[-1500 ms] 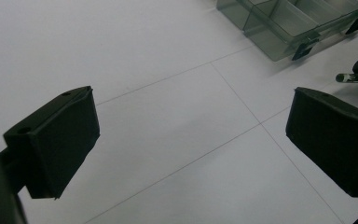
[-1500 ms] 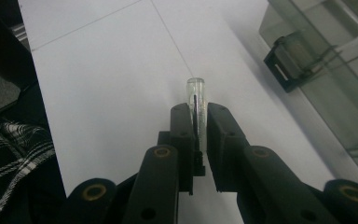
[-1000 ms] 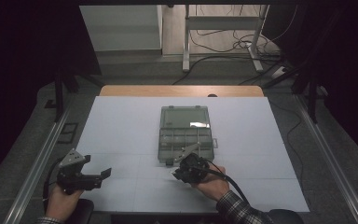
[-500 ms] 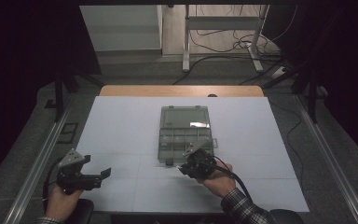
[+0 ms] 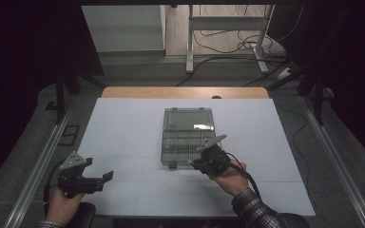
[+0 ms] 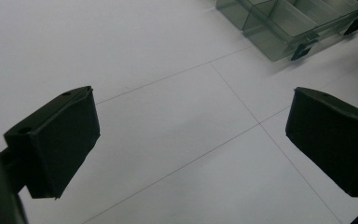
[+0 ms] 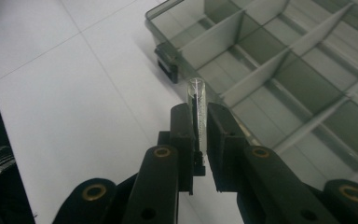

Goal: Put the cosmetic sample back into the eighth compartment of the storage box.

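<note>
A clear grey compartment box (image 5: 188, 137) lies open in the middle of the white table, its lid folded back on the far side. My right gripper (image 5: 196, 165) hovers at the box's near edge, shut on a small clear tube (image 7: 197, 109) that sticks up between the jaws, just short of the box's front compartments (image 7: 279, 70). My left gripper (image 5: 105, 177) is held low at the table's near left, open with nothing between its black pads (image 6: 56, 140). The box's front corner and latch (image 6: 303, 46) lie beyond it at the upper right.
A white sheet (image 5: 123, 137) with thin grid lines covers the table. Its wooden far edge (image 5: 185, 92) borders a grey floor with cables and a desk frame (image 5: 228, 42). Metal rails (image 5: 38, 166) run along both sides.
My right gripper has moved to the right and slightly forward along the box's near edge with the tube in it. The left gripper has stayed in place.
</note>
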Demonstrator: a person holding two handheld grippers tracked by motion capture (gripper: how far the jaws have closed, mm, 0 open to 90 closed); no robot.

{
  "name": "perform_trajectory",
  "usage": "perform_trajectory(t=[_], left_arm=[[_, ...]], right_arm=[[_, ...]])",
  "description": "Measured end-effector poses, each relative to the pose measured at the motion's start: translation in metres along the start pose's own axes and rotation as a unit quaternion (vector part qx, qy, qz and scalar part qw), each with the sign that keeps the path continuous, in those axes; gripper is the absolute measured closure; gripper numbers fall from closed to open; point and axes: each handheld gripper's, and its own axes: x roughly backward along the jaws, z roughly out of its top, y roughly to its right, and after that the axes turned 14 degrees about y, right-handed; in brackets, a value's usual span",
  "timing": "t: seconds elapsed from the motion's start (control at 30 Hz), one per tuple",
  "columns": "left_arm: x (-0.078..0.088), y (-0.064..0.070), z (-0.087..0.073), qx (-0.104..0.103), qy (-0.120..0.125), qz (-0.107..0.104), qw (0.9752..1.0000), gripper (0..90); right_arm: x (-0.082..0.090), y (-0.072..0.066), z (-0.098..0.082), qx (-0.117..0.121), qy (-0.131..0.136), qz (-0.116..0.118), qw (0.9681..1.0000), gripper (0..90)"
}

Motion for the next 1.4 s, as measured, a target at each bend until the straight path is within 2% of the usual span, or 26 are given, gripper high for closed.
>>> perform_trajectory(t=[1.0, 1.2, 1.4], left_arm=[[0.0, 0.0, 0.0, 0.003, -0.001, 0.001, 1.0, 3.4], [-0.001, 0.0, 0.0, 0.003, -0.003, 0.001, 1.0, 3.4], [-0.001, 0.0, 0.0, 0.003, -0.003, 0.001, 1.0, 3.5]], right_arm=[[0.016, 0.038, 0.003, -0.031, 0.024, -0.055, 0.9977, 80.9], [0.015, 0.046, 0.002, -0.036, 0.023, -0.066, 0.9969, 80.9], [0.011, 0.051, 0.001, -0.029, 0.012, -0.079, 0.9964, 80.9]])
